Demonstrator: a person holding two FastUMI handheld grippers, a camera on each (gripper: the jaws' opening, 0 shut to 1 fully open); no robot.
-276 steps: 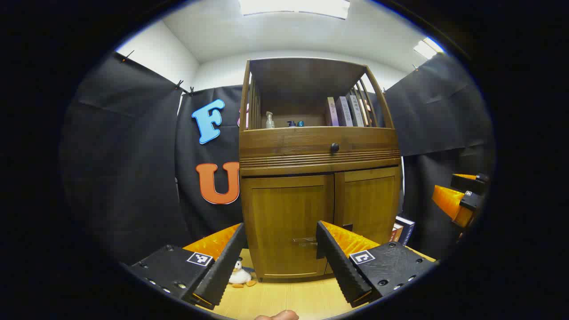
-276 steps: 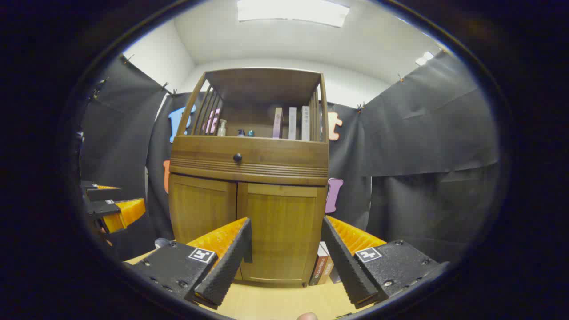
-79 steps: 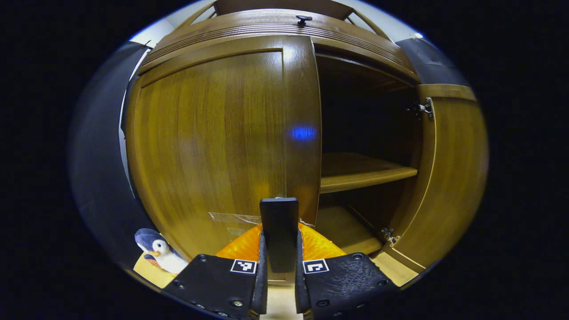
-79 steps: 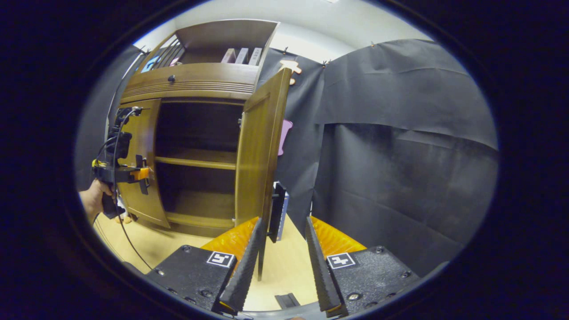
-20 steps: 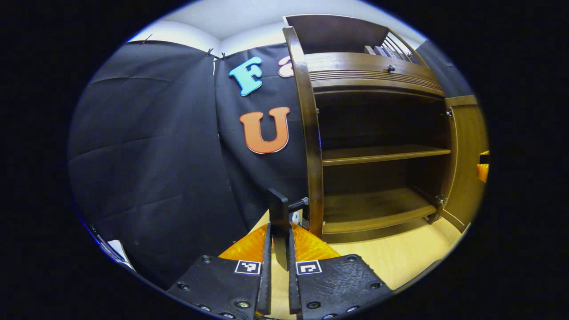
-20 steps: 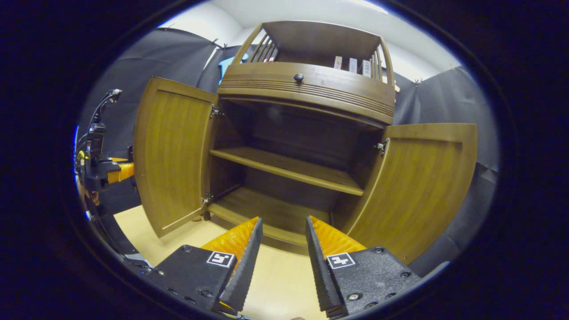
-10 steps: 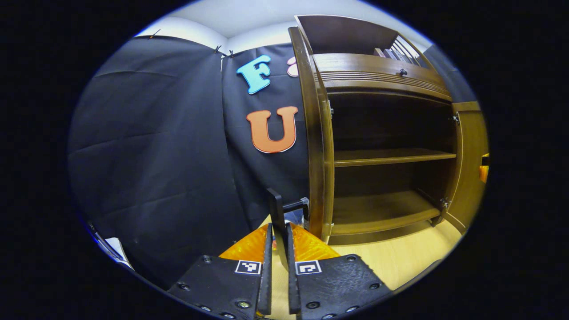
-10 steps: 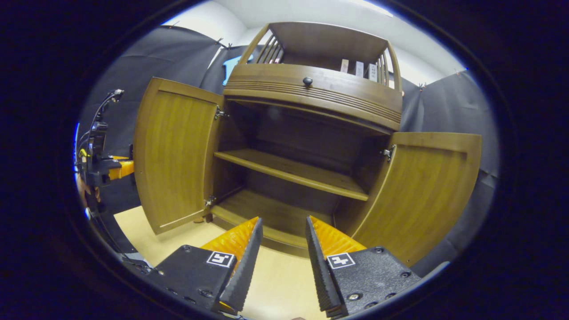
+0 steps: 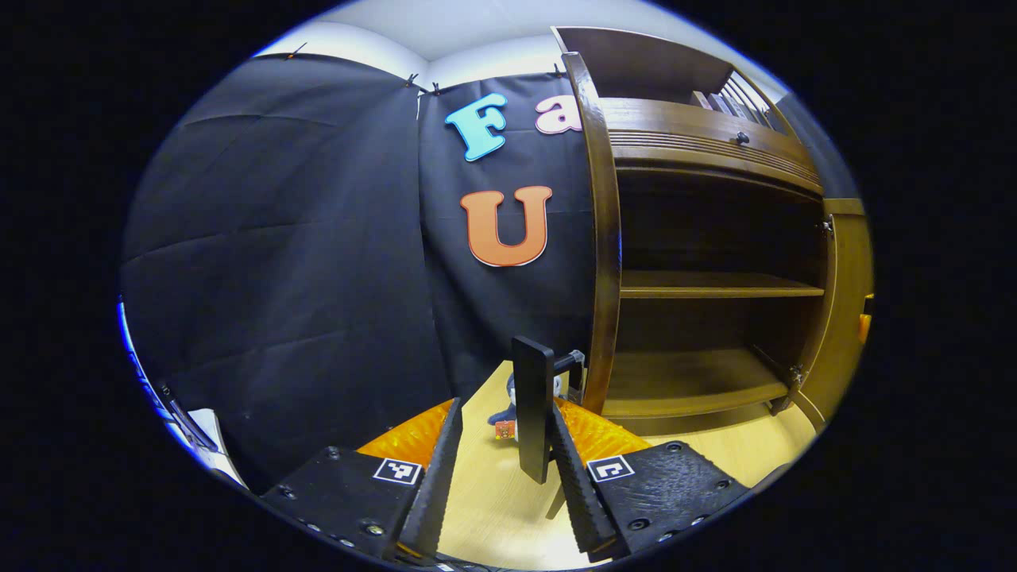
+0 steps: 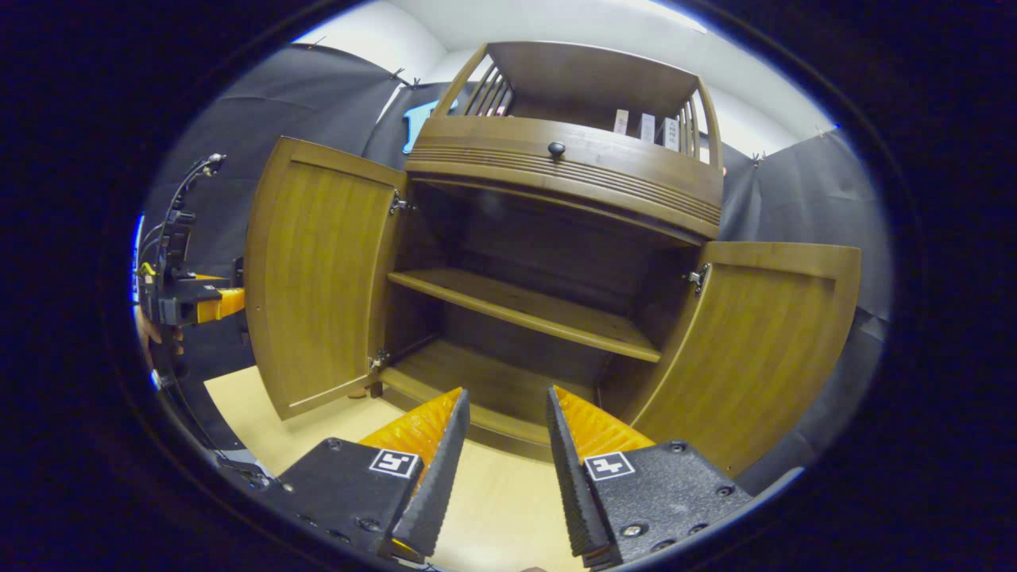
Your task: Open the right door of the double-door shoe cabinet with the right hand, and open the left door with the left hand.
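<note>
Both doors swung wide; L gripper [image 9: 496,445] spread, letting go of handle.
L door [image 9: 601,238] edge-on, its upright handle [image 9: 532,405] touching inner-R finger. R gripper [image 10: 496,445] spread, empty, facing cabinet [image 10: 556,191]; R door [image 10: 755,342] to its R.

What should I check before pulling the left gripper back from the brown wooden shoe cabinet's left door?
1. The left wooden door is swung wide open: ok.
2. The right wooden door is swung wide open: ok.
3. The left gripper is open, not clamped on the black bar handle: ok.
4. The black bar handle is clear of both fingers: cannot tell; it stands between them, close against one.
5. The right gripper is open and empty, away from the doors: ok.
</note>
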